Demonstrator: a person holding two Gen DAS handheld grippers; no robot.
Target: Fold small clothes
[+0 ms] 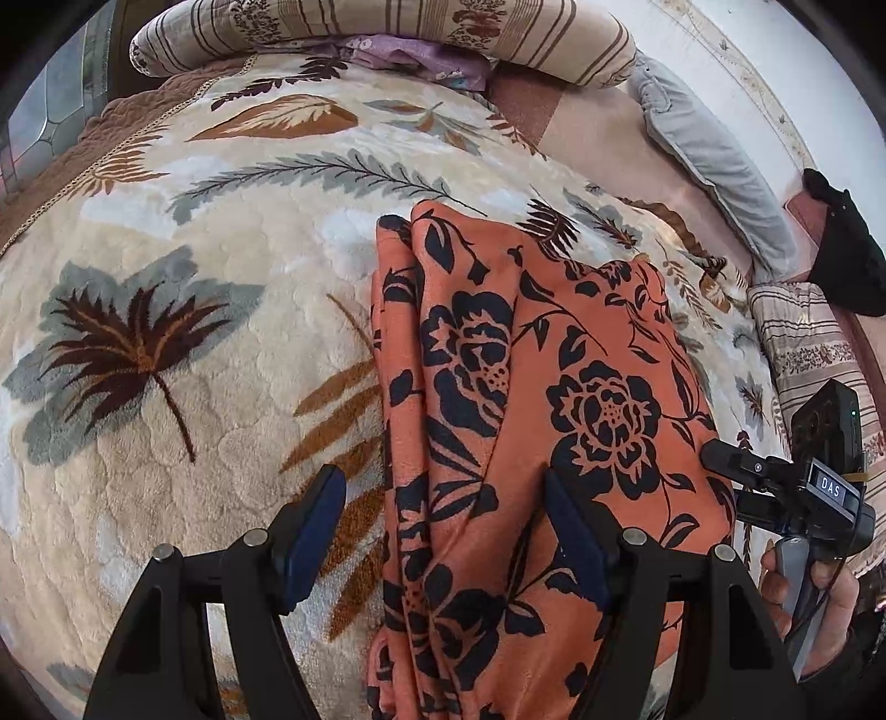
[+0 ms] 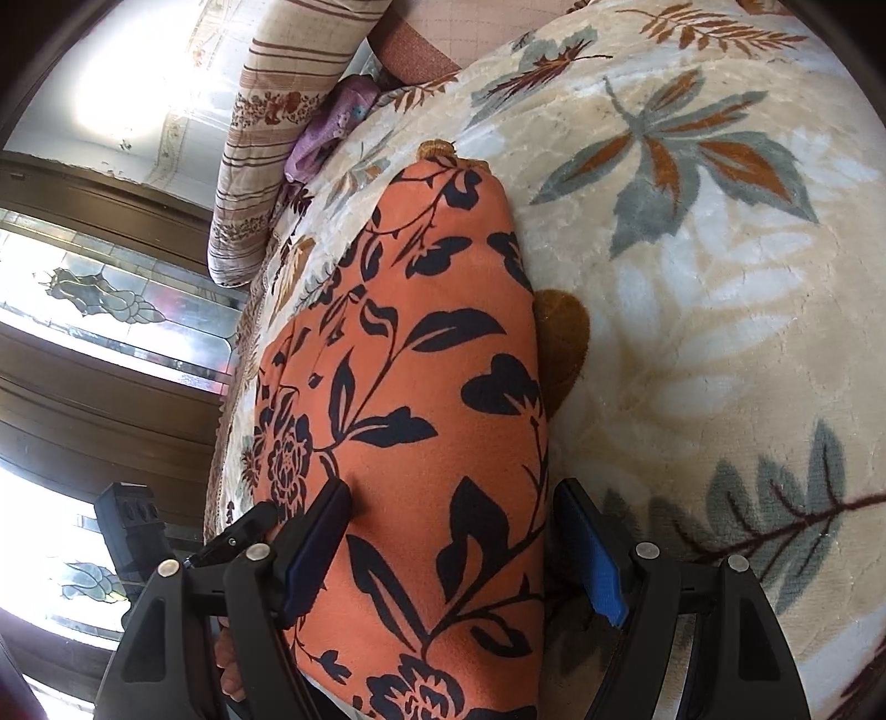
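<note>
Both tools spread wide — the left tool straddles the long folded edge of the orange flowered cloth, the right tool sits over its other side, neither pinching. The cloth lies on the leaf-print blanket on the bed, already doubled into a long strip — I'd say a cross fold remains.

A bed under a leaf-patterned plush blanket spreads ahead of both grippers; striped bolsters beyond, bright stained-glass windows left of the right gripper.
</note>
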